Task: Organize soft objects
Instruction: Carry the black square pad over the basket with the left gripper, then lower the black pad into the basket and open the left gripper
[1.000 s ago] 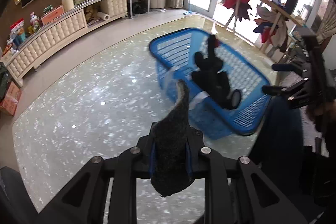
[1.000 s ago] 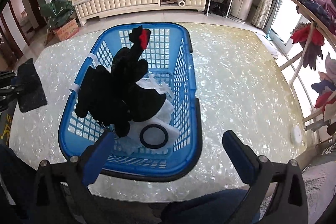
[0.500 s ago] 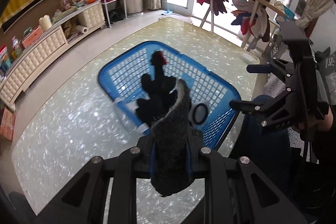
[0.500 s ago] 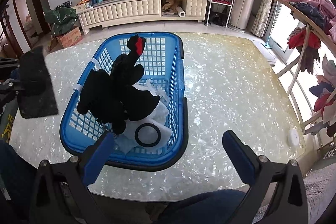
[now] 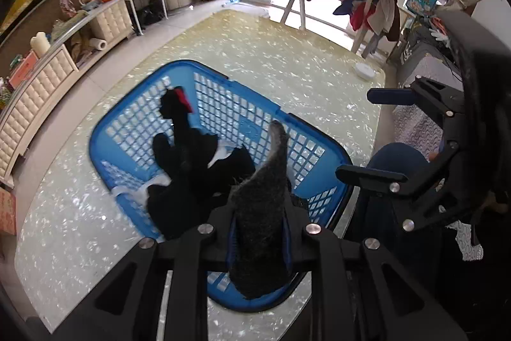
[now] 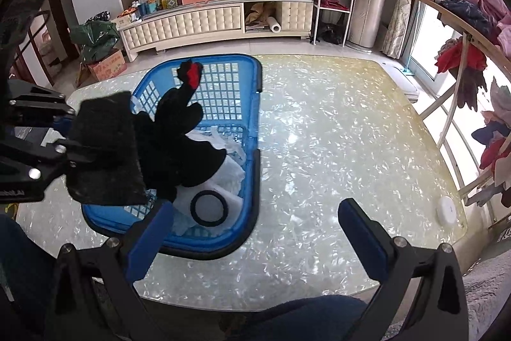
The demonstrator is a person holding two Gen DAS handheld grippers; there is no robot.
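My left gripper (image 5: 259,234) is shut on a dark grey felt cloth (image 5: 262,213) and holds it over the near end of the blue laundry basket (image 5: 319,146). The same cloth (image 6: 107,149) and left gripper (image 6: 60,146) show at the left of the right wrist view, above the basket (image 6: 252,181). A black plush bird with a red beak (image 6: 182,136) lies in the basket on white fabric (image 6: 230,174) beside a black ring (image 6: 209,208). My right gripper (image 6: 252,232) stands open over the table near the basket's right side, with nothing between its fingers.
The basket sits on a pale speckled table (image 6: 335,133) with a small white round disc (image 6: 447,210) near its right corner. A wooden clothes rack (image 6: 463,31) hung with garments stands to the right. A white cabinet (image 6: 207,21) lines the far wall. A person's blue-clad knee (image 6: 306,315) is at the near edge.
My left gripper has carried the grey cloth sideways from over the bare table to above the basket. The right gripper has barely shifted and stays open.
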